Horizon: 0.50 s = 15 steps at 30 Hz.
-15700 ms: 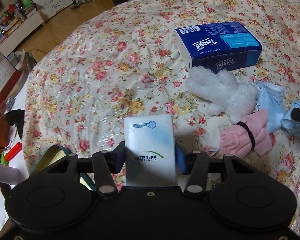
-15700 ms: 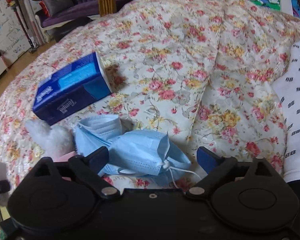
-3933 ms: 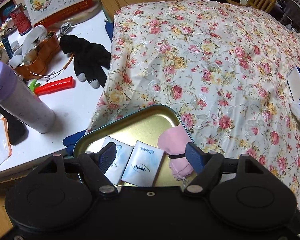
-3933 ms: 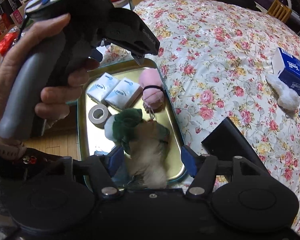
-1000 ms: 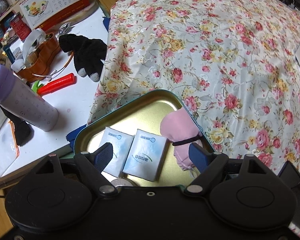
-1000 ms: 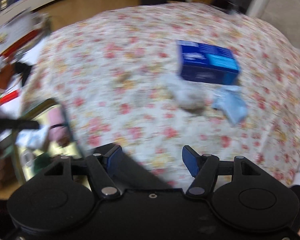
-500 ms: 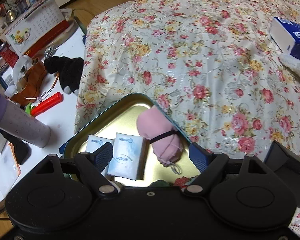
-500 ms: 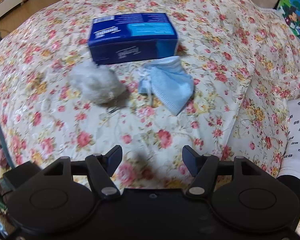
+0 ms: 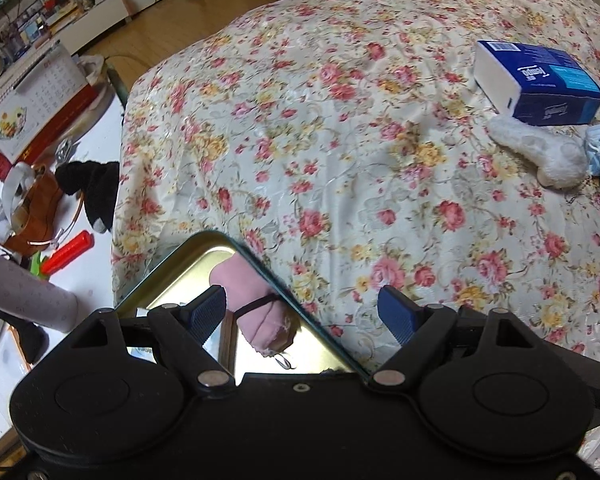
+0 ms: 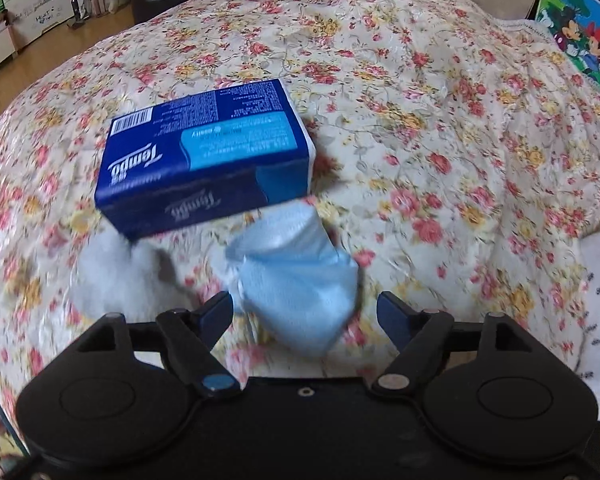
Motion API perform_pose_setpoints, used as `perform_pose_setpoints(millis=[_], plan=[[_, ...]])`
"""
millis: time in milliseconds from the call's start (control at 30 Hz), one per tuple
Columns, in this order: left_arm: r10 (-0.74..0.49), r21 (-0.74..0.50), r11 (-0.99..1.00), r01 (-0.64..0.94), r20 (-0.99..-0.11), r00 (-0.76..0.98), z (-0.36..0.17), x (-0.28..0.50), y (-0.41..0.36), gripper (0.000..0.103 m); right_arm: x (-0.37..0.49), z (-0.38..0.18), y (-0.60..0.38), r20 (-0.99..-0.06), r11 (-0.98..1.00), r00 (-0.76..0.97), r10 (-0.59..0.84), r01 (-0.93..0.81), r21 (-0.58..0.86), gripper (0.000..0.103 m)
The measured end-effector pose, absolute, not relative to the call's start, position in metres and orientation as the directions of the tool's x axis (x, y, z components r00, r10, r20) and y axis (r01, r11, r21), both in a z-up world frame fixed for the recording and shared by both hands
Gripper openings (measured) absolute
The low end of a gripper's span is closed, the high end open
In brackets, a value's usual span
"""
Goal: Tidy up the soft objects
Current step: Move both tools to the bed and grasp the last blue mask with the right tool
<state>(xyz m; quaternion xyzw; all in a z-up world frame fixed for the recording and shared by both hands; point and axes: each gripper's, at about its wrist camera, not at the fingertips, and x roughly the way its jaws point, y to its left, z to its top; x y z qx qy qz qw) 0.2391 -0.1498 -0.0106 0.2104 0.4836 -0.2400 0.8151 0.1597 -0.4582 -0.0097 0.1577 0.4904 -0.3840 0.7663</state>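
the right gripper, jaws spread and empty, hangs low over a crumpled blue face mask on the floral bedspread. the mask fills the lower centre of the right wrist frame, its bulk lying between the two blue fingertips and spilling a little past them toward the top; the picture is smeared, so whether the pads touch the cloth cannot be told. directly above it sits a dark blue tissue pack, and a white plush toy shows as a blur at lower left.

to take the mask cleanly, the jaws probably need to sink around its thick folded middle rather than a loose edge or ear loop, and to close before lifting, keeping clear of the tissue pack just behind.

the left gripper, also spread and holding nothing, waits over the right rim of a gold metal tray at bottom centre of its frame, where a pink rolled cloth bound by a black band already lies. the toy and tissue pack rest far off at upper right.
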Motion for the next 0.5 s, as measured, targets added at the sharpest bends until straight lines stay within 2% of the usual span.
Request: perform_pose_setpoints(millis=[300, 367, 433, 500], plan=[[-0.201, 0.131, 0.755, 0.643, -0.887, 0.416, 0.007, 0.230, -0.180, 0.081, 0.188, -0.033, -0.483, -0.899, 0.647, 0.184, -0.397, 0.751, -0.133, 0.079], [-0.202, 0.136, 0.745, 0.653, -0.887, 0.415, 0.010, 0.227, -0.187, 0.081, 0.190, -0.038, -0.487, -0.899, 0.642, 0.166, -0.405, 0.751, -0.151, 0.069], [-0.202, 0.142, 0.735, 0.663, -0.887, 0.415, 0.012, 0.225, -0.194, 0.081, 0.188, -0.041, -0.492, -0.905, 0.648, 0.173, -0.389, 0.749, -0.135, 0.065], [-0.202, 0.143, 0.726, 0.672, -0.890, 0.409, 0.014, 0.223, -0.201, 0.081, 0.183, -0.039, -0.495, -0.905, 0.653, 0.195, -0.379, 0.749, -0.112, 0.052]])
